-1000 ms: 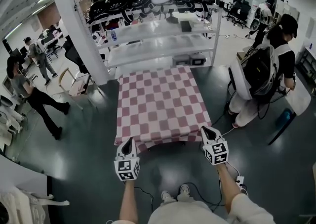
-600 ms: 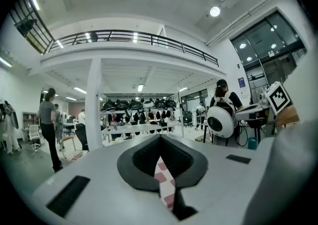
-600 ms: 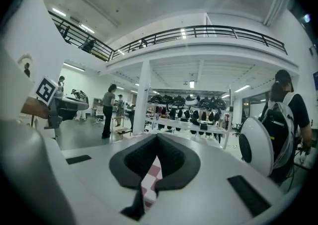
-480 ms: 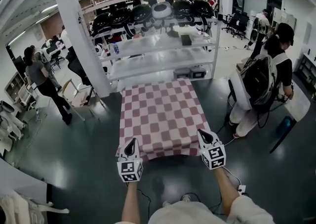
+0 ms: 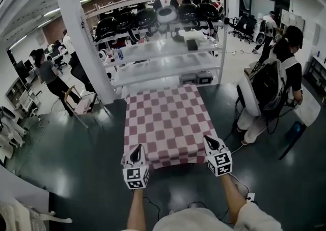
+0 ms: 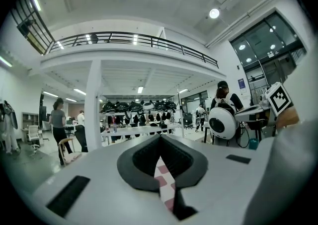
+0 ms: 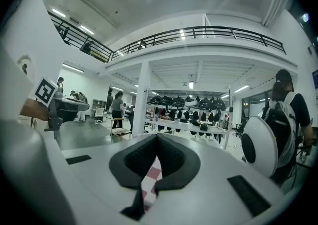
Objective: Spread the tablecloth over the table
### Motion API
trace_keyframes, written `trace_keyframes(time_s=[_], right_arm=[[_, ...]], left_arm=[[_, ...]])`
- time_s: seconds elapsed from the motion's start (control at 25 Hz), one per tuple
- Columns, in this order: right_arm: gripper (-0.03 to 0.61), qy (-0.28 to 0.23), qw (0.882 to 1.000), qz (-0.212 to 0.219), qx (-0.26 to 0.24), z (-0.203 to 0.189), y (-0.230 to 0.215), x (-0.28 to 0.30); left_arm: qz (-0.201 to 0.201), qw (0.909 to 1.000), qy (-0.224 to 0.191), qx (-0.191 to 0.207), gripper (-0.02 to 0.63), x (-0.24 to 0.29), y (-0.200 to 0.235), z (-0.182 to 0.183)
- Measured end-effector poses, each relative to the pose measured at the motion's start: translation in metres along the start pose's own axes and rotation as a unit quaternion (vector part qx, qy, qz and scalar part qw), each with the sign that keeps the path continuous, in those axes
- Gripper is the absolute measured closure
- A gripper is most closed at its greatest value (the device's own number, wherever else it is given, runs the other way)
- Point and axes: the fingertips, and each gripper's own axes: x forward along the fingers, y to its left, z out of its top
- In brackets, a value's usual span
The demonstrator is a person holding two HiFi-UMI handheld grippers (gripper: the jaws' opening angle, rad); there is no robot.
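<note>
A red-and-white checked tablecloth (image 5: 165,123) lies stretched over a table below me in the head view. My left gripper (image 5: 136,154) is shut on its near left corner. My right gripper (image 5: 210,142) is shut on the near right corner. The near hem hangs between them and hides the table's front edge. In the left gripper view a strip of checked tablecloth (image 6: 164,183) is pinched between the dark pads. The right gripper view shows the same kind of strip of tablecloth (image 7: 150,180) clamped in its jaws. Both grippers point about level toward the shelves.
A white shelf rack (image 5: 163,51) with dark helmets stands just behind the table. A white pillar (image 5: 84,41) rises at the back left, with a chair (image 5: 81,103) beside it. A person with a backpack (image 5: 267,84) stands close on the right. Cables (image 5: 239,186) lie on the dark floor.
Both grippers have lifted with the cloth's near corners, pulling the near hem up and taut. The people at the left have walked further back.
</note>
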Motion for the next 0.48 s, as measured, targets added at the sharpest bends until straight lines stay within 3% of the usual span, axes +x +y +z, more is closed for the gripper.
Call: trace_keyframes(time_s=[0.48], right_arm=[[0.565, 0.009, 1.0, 0.001, -0.009, -0.0069, 0.003, 0.0067]], left_arm=[[0.0, 1.0, 0.006, -0.002, 0.588, 0.0041, 0.0027, -0.009]])
